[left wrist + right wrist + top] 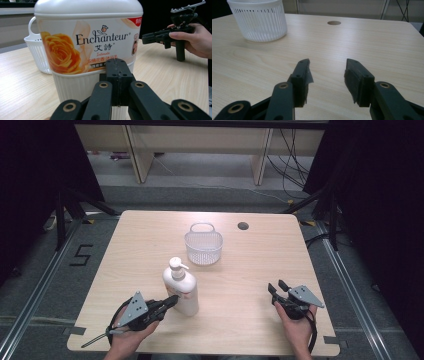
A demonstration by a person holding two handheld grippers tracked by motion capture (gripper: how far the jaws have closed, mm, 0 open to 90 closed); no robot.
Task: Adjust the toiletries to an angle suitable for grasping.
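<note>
While the right tool (327, 82) rests spread at 4 o'clock, the left tool (118, 75), jaws pressed together, noses the white plastic rose-labelled pump bottle (181, 289) on the pale wooden bench (250, 270), likely to push it toward the white slotted plastic basket (203, 246) at 12 o'clock.

Desk (240, 270) – pale wood-grain laminate, smooth, matt with a soft sheen. Lotion bottle (182, 290) – white plastic, slightly glossy, ribbed lower body, glossy printed label with an orange rose. Basket (203, 245) – white plastic, slotted walls, matt. Left gripper (119, 67) – black matt plastic, brass-coloured rivets. Right gripper (328, 75) – same black matt plastic, rough dark pads; grey metal plate on top in the high view.
</note>
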